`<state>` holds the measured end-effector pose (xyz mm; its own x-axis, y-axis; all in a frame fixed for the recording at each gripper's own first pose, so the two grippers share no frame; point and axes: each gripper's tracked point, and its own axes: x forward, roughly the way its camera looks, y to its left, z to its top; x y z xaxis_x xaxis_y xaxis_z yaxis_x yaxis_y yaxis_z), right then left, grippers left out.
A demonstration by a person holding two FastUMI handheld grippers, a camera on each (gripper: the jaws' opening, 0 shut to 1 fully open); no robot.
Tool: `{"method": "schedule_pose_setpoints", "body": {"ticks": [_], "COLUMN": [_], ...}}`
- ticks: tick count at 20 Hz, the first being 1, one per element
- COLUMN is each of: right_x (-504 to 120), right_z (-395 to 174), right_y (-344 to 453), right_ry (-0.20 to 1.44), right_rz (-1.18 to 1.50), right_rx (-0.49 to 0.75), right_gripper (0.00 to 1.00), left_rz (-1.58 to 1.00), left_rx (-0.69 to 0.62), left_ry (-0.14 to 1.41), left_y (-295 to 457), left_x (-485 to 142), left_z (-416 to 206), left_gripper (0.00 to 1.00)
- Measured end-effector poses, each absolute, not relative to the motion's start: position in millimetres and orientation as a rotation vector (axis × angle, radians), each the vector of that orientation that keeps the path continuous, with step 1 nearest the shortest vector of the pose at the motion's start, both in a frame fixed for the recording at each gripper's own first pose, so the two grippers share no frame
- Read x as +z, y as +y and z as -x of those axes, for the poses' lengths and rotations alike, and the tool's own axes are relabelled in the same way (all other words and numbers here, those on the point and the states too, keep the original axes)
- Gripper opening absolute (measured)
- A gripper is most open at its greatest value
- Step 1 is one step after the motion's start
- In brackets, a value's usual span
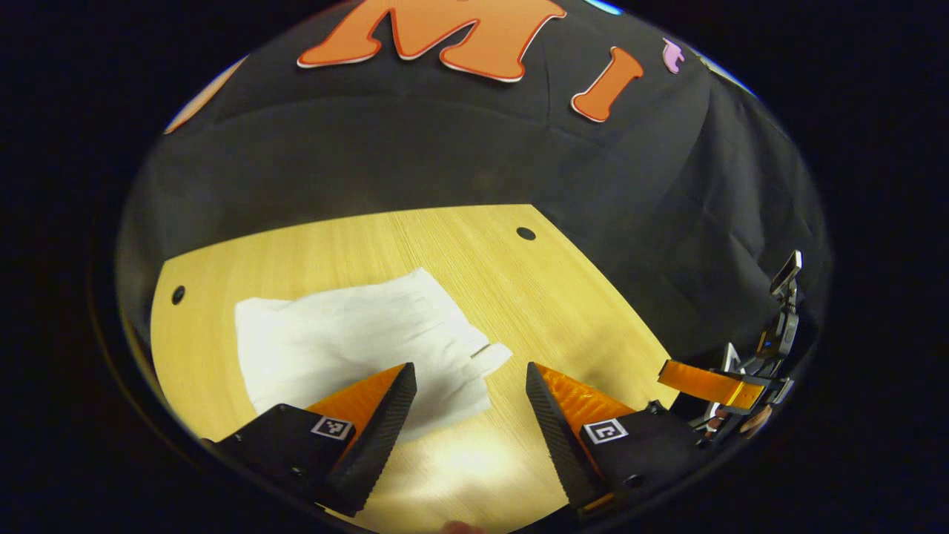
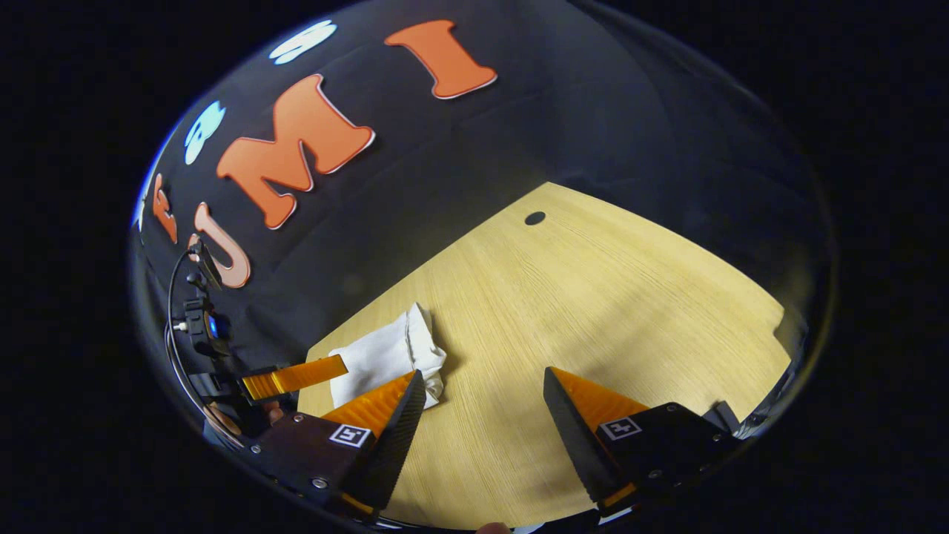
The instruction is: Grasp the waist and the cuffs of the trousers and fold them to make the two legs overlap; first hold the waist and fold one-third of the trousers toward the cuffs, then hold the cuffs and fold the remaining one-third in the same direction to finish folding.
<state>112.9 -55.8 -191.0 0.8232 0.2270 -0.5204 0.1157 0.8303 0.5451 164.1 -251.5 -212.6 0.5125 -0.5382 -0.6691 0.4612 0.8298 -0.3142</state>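
In the left gripper view, the left claw hangs spread above the table, pinching nothing. Just beyond its fingertips the white trousers lie folded into a flat bundle near the table's left edge. The right claw is likewise spread over bare wood, near the right edge.

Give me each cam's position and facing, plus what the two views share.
Left gripper view: rides the left gripper, looking down and forward over the wooden table at the folded white trousers; own open fingers at bottom, the right gripper far right.
Right gripper view: rides the right gripper, facing across the table; trousers lower left, own open fingers at bottom, the left gripper at left.
Shared: table, trousers, black wall.
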Motion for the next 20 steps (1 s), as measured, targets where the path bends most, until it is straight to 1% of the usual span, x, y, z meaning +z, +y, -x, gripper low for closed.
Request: {"method": "schedule_pose_setpoints", "body": {"ticks": [1,3,4,5,6,7,12,15,20], "right_x": [-183.8,-173.8,-169.4,-164.6,-157.6,-150.1,-109.5,-78.7,-31.4], "right_z": [-116.4,-121.4,-122.5,-124.0,-125.2,-126.5,-126.1,-120.3,-103.3], "right_y": [-53.5,-51.4,-49.2,-47.0,-42.7,-38.8,-24.2,-5.1,20.4], "right_ry": [0.586,0.548,0.526,0.505,0.484,0.460,0.341,0.263,0.132], "right_rz": [-0.570,-0.500,-0.457,-0.414,-0.375,-0.349,-0.223,-0.189,-0.135], "right_rx": [0.078,0.076,0.082,0.087,0.096,0.105,0.138,0.168,0.203], "right_gripper": [0.96,0.96,0.96,0.96,0.96,0.96,0.96,0.96,0.96], "left_rz": [0.091,0.066,0.054,0.047,0.051,0.059,0.032,0.045,0.038], "left_rx": [-0.579,-0.508,-0.463,-0.417,-0.383,-0.353,-0.189,-0.153,-0.151], "left_ry": [0.805,0.706,0.655,0.612,0.575,0.537,0.358,0.246,0.110], "left_y": [-243.2,-226.4,-214.7,-203.9,-199.1,-196.9,-186.6,-187.9,-180.6], "left_x": [-204.0,-185.7,-177.1,-167.7,-158.9,-148.8,-134.3,-125.4,-100.8], "left_z": [-161.8,-165.8,-169.2,-169.7,-164.8,-160.6,-151.8,-151.0,-135.9], "left_gripper": [1.00,1.00,0.96,1.00,0.96,1.00,0.99,0.99,0.99]}}
